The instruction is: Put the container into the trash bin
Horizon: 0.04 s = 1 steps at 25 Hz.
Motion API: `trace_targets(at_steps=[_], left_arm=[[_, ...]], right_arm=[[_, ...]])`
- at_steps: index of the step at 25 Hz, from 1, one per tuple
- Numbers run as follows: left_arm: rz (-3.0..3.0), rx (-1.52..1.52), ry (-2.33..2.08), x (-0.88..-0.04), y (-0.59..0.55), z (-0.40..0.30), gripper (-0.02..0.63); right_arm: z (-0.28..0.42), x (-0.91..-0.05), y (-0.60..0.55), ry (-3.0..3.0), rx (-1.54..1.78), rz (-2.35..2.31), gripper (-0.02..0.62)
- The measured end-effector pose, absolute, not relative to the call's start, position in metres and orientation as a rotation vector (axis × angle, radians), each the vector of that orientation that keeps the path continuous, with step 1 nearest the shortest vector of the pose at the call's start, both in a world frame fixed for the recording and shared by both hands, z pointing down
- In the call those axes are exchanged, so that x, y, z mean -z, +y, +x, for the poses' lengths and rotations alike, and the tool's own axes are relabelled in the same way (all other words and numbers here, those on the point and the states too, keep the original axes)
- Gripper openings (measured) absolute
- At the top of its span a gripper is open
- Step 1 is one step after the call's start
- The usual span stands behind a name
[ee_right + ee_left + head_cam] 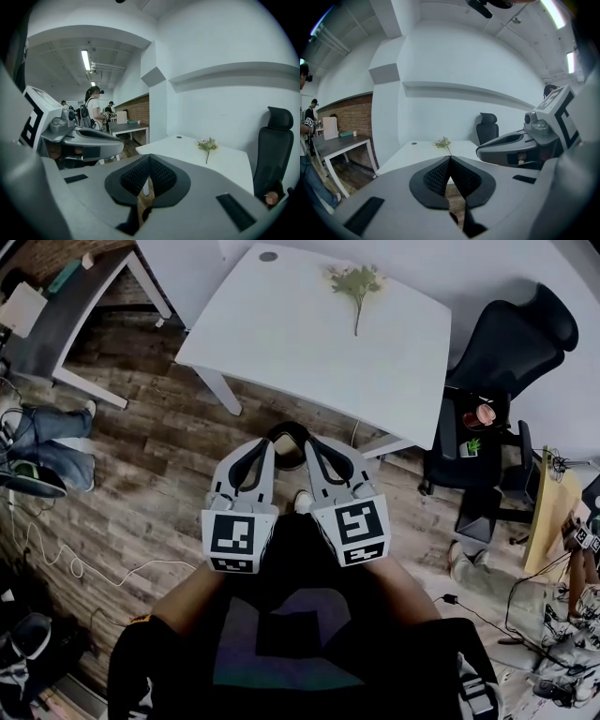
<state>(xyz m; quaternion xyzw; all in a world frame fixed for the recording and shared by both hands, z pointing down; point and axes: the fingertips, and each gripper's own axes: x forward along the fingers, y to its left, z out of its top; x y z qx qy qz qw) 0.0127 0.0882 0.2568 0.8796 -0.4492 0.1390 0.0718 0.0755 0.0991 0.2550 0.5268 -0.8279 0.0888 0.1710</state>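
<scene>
I hold both grippers side by side close to my body, pointing at a white table (pixel 281 334). My left gripper (pixel 265 446) (pixel 449 159) is shut with nothing between its jaws. My right gripper (pixel 313 446) (pixel 149 159) is likewise shut and empty. On the floor just past the two tips lies a dark round thing (pixel 287 434), partly hidden; I cannot tell what it is. A green sprig (pixel 355 285) (pixel 443 143) (pixel 206 146) lies on the table. No container shows in any view.
A black office chair (pixel 511 352) stands right of the table, with a small dark stand (pixel 475 423) holding items beside it. A dark desk (pixel 66 310) is at the far left, a person's legs (pixel 47 442) near it. A white cable (pixel 84 563) runs over the wooden floor.
</scene>
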Motion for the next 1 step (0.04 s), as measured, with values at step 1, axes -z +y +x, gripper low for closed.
trace_targets(at_steps=[1], left_arm=[[2.644,-0.417,-1.35,-0.2569,0.0869,0.0132,0.008]], right_arm=[[0.076,-0.2553,0.098,-2.35,-0.252,1.497,0.012]])
